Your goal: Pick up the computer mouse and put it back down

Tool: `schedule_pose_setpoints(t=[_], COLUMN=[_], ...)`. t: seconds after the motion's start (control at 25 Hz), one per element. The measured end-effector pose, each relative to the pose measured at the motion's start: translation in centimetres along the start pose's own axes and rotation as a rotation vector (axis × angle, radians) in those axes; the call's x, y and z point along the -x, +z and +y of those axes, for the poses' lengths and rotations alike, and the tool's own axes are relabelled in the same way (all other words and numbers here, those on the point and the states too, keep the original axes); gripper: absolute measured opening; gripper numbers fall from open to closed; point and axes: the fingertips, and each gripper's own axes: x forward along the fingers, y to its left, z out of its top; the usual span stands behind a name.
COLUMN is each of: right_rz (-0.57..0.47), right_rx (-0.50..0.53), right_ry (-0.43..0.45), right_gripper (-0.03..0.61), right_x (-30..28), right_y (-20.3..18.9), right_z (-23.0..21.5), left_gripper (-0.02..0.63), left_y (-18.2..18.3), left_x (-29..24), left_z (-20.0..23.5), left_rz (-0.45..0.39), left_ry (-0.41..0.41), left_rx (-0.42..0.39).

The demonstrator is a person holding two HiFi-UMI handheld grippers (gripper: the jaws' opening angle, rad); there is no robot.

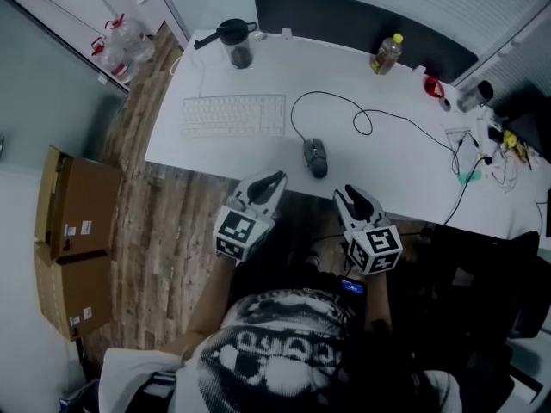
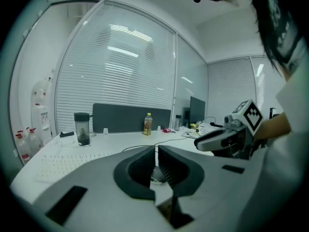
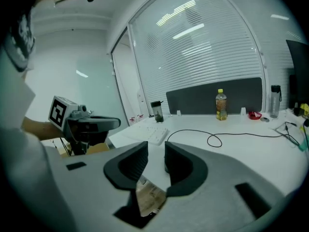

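The dark computer mouse [image 1: 315, 157] lies on the white desk [image 1: 387, 170] near its front edge, its black cable [image 1: 365, 120] looping away behind it. Both grippers hover short of the desk edge, above the wooden floor. My left gripper [image 1: 272, 181] [image 2: 157, 151] points at the mouse from the lower left with its jaws together and empty; a dark bit of the mouse [image 2: 157, 175] shows just past them. My right gripper [image 1: 348, 194] [image 3: 156, 151] sits to the mouse's lower right, jaws a narrow gap apart with nothing between them.
A white keyboard [image 1: 232, 114] lies left of the mouse. At the desk's back stand a dark shaker cup [image 1: 235, 43] and a yellow-capped bottle [image 1: 386, 53]. Tangled cables [image 1: 482, 149] clutter the right end. Cardboard boxes [image 1: 73, 205] stand on the floor at left.
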Motion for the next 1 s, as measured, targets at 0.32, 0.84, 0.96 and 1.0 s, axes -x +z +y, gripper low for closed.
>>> schedule_pose_setpoints(t=[0.32,0.84,0.96,1.0], right_rz=[-0.044,-0.058,-0.072,-0.077], right_rx=[0.042,0.108,0.108,0.108], right_ry=[0.088,0.215,0.213,0.211], right_gripper=[0.001,-0.008,-0.008,-0.008], right_x=[5.9,11.6,12.6,12.9], right_y=[-0.7,-4.0,-4.0,-3.9], right_z=[1.7,5.6,5.5,5.4], left_gripper=[0.017,0.017,0.017,0.017], left_y=[0.1,-1.8,-1.9,-1.9], left_x=[3.1,7.4,7.6,7.5], left_z=[-7.6,-14.9,-16.1,-16.5], left_rz=[-0.017,-0.017,-0.02,-0.023], left_ry=[0.029,0.05,0.04,0.036], left_rx=[-0.014,-0.035,-0.042,-0.047])
